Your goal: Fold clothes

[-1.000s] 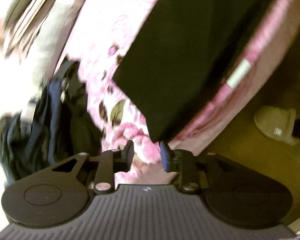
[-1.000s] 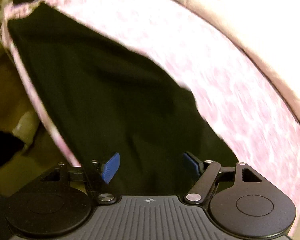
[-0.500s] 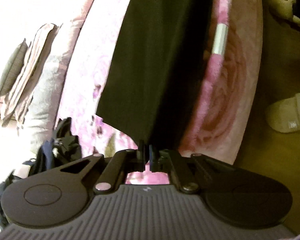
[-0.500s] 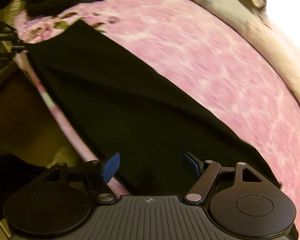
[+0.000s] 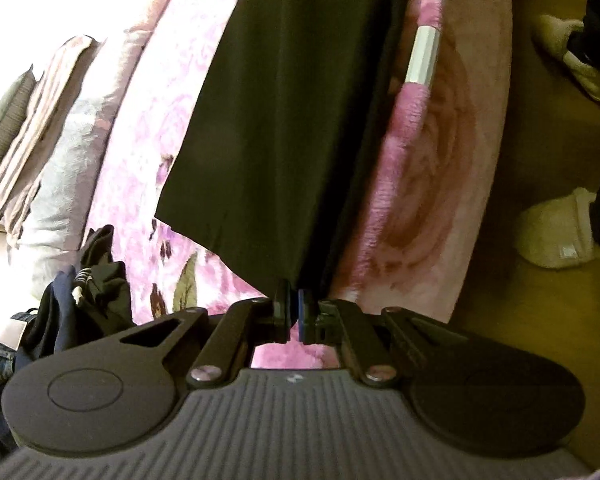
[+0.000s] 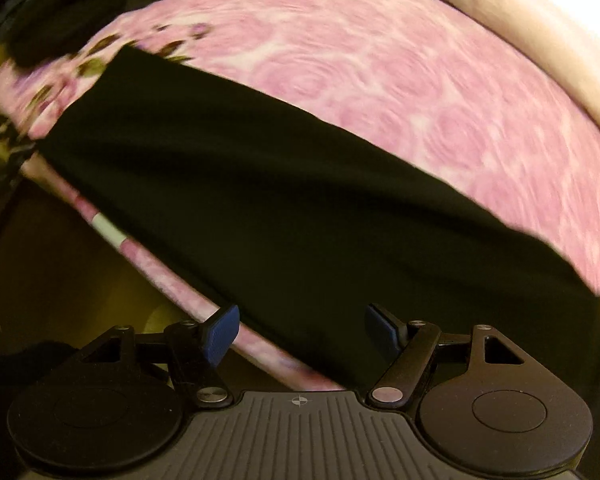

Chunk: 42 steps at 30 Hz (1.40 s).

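There, the black garment [image 5: 284, 120] lay stretched as a long flat band along the near edge of the bed, on a pink rose-patterned blanket [image 5: 140, 132]. In the right wrist view the same dark cloth [image 6: 300, 208] ran slantwise from upper left to lower right, smooth but for a few shallow creases, its far edge straight against the pink roses [image 6: 400, 92]. The left tool [image 5: 294, 312] was closed tight on a bottom corner of the garment, the cloth running up out of the pinch between its two pads, with the fabric hanging in a vertical fold just above. The right tool [image 6: 302, 330] stood wide, its blue pads [image 6: 220, 330] well apart, hovering over the near edge of the garment and gripping nothing; whether it touched the cloth could not be told. A narrow pink border strip with a white label [image 6: 108, 228] ran along the bed's side just beside the garment, and in the left view that label [image 5: 422, 54] showed pale on the blanket's edge. Further out, a heap of dark clothes [image 5: 72, 304] with some denim lay on the blanket to the left of the left tool, and striped and grey pillows [image 5: 28, 120] sat beyond it. On the yellowish floor [image 5: 540, 320] beside the bed lay a pale slipper [image 5: 556, 232], with another [image 5: 572, 60] further off
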### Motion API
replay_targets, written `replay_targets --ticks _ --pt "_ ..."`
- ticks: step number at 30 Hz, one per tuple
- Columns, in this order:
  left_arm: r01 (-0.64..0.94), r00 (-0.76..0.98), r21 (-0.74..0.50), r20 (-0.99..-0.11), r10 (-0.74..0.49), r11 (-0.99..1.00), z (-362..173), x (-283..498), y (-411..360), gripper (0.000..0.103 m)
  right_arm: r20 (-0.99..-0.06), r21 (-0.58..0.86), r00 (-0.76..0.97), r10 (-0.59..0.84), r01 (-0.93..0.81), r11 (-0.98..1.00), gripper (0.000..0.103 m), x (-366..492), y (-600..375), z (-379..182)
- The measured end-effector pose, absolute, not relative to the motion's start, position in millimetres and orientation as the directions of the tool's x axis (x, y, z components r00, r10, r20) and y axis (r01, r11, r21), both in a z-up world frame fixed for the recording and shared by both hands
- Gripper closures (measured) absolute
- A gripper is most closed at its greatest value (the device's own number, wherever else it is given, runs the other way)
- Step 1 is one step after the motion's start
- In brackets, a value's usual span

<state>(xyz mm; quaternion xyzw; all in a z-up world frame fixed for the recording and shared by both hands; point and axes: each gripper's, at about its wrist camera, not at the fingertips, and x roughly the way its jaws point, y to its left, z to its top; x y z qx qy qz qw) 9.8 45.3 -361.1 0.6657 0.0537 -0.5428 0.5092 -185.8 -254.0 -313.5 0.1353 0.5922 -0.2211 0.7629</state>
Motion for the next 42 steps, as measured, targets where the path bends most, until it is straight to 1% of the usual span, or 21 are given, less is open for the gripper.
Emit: replay_targets --ticks 1,6,9,12,17,20,22,25,31,34,35,37,40,41,42 --pt "0.625 0.415 0.612 -0.786 -0.458 -0.485 -358 11 44 0.097 -0.964 -0.054 0.196 -0.180 0.519 0.853 0.030 -191 -258 -313" --pt "0.656 0.461 0.591 -0.806 -0.371 -0.469 -329 25 45 0.097 -0.961 -0.053 0.180 -0.209 0.623 0.780 0.030 -232 -274 -313" --pt "0.667 0.445 0.580 -0.814 -0.374 -0.468 -313 14 31 0.097 -0.962 -0.039 0.163 -0.221 0.715 0.698 0.030 -266 -289 -314" --pt "0.673 0.411 0.566 -0.821 -0.396 -0.475 -301 -9 5 0.097 -0.958 -0.022 0.145 -0.246 0.820 0.572 0.030 -307 -309 -315" --pt "0.669 0.300 0.510 -0.851 -0.431 -0.541 -302 -82 -61 0.097 -0.950 0.002 0.109 -0.293 0.939 0.343 0.030 -390 -350 -313" --pt "0.660 0.238 0.472 -0.869 -0.433 -0.585 -304 -130 -96 0.097 -0.943 0.004 0.086 -0.321 0.969 0.247 0.030 -442 -380 -310" --pt "0.651 0.199 0.447 -0.881 -0.430 -0.614 -305 -163 -118 0.094 -0.932 0.010 0.070 -0.355 0.985 0.170 0.030 -484 -403 -305" --pt "0.634 0.140 0.408 -0.896 -0.422 -0.656 -308 -211 -150 0.093 -0.916 0.039 0.056 -0.398 0.998 0.051 0.031 -544 -438 -305" --pt "0.591 0.027 0.335 -0.917 -0.397 -0.734 -313 -306 -215 0.093 -0.897 0.132 0.133 -0.421 0.991 0.031 0.031 -623 -487 -330" --pt "0.562 0.020 0.330 -0.922 -0.386 -0.759 -316 -330 -232 0.093 -0.906 0.155 0.147 -0.397 0.988 0.014 0.031 -652 -499 -344" --pt "0.557 0.022 0.334 -0.921 -0.388 -0.761 -315 -333 -239 0.092 -0.915 0.153 0.144 -0.377 0.988 0.006 0.031 -659 -498 -349" --pt "0.563 0.029 0.347 -0.916 -0.401 -0.751 -311 -333 -253 0.088 -0.928 0.155 0.139 -0.346 0.988 -0.018 0.030 -669 -496 -353" --pt "0.650 0.033 0.320 -0.918 -0.394 -0.690 -298 -322 -284 0.081 -0.925 0.179 0.138 -0.353 0.980 -0.088 0.030 -671 -494 -333" --pt "0.682 0.033 0.307 -0.919 -0.392 -0.664 -294 -316 -294 0.081 -0.918 0.190 0.150 -0.366 0.979 -0.076 0.030 -666 -494 -323" --pt "0.710 0.032 0.298 -0.919 -0.393 -0.638 -290 -309 -305 0.080 -0.906 0.198 0.174 -0.386 0.980 -0.023 0.030 -655 -495 -312"
